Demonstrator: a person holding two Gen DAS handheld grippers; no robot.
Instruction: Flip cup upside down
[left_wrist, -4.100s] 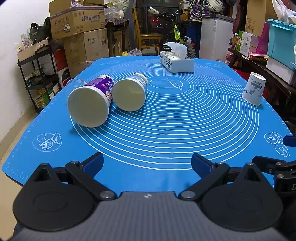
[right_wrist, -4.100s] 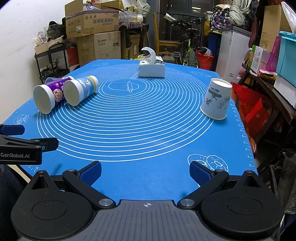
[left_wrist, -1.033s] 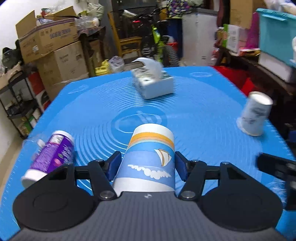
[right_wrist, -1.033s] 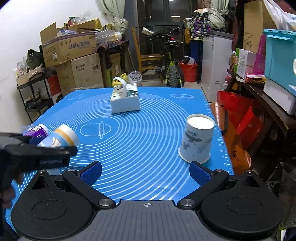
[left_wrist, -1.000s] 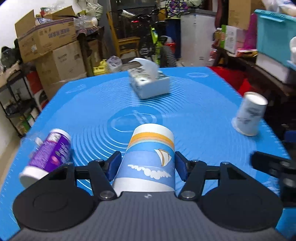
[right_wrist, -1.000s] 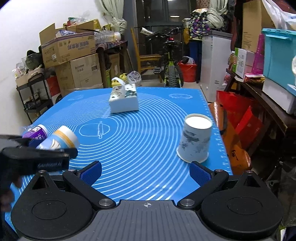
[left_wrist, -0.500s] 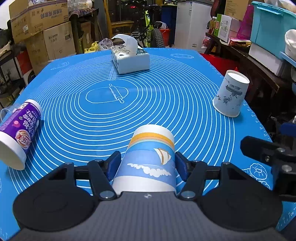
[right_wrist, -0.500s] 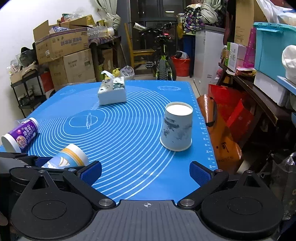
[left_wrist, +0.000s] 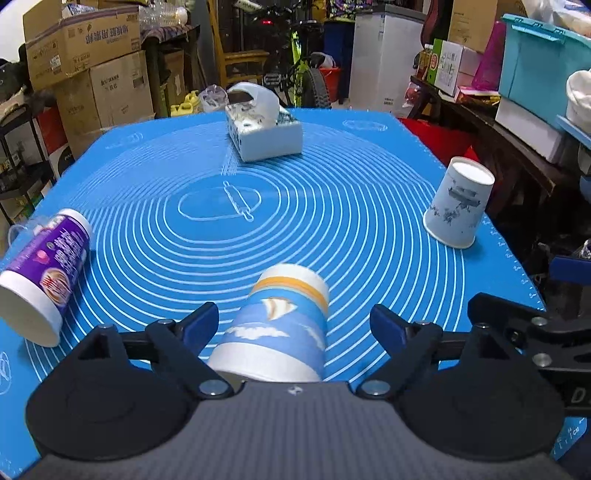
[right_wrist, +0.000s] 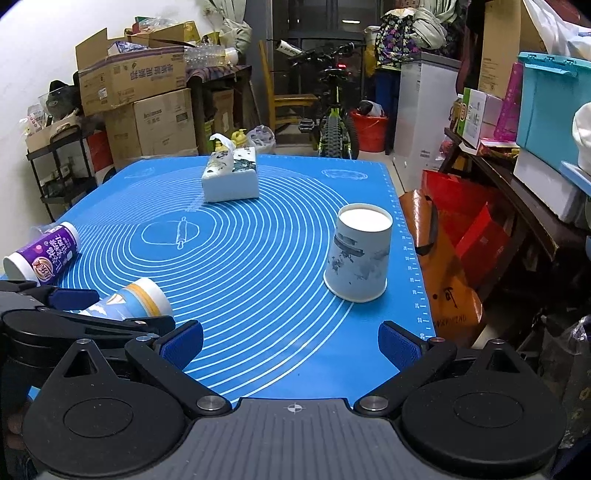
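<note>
Half a second ago the left tongs (left_wrist: 293, 325) clamped the sailboat cup (left_wrist: 279, 328); now their blue pads stand wide, clear of both its sides. That cup leans tilted between them, its base end up and away from the camera, its mouth end hidden behind the tongs' body, over the near edge of the blue mat (left_wrist: 332, 206) on the surface. Right tongs (right_wrist: 291, 341) hang wide with nothing between them. Elsewhere on the mat, a purple cup (left_wrist: 44, 280) lies on its side at left, a grey-printed cup (left_wrist: 456, 206) stands inverted at right, and a tissue box (left_wrist: 264, 134) sits at the far end.
</note>
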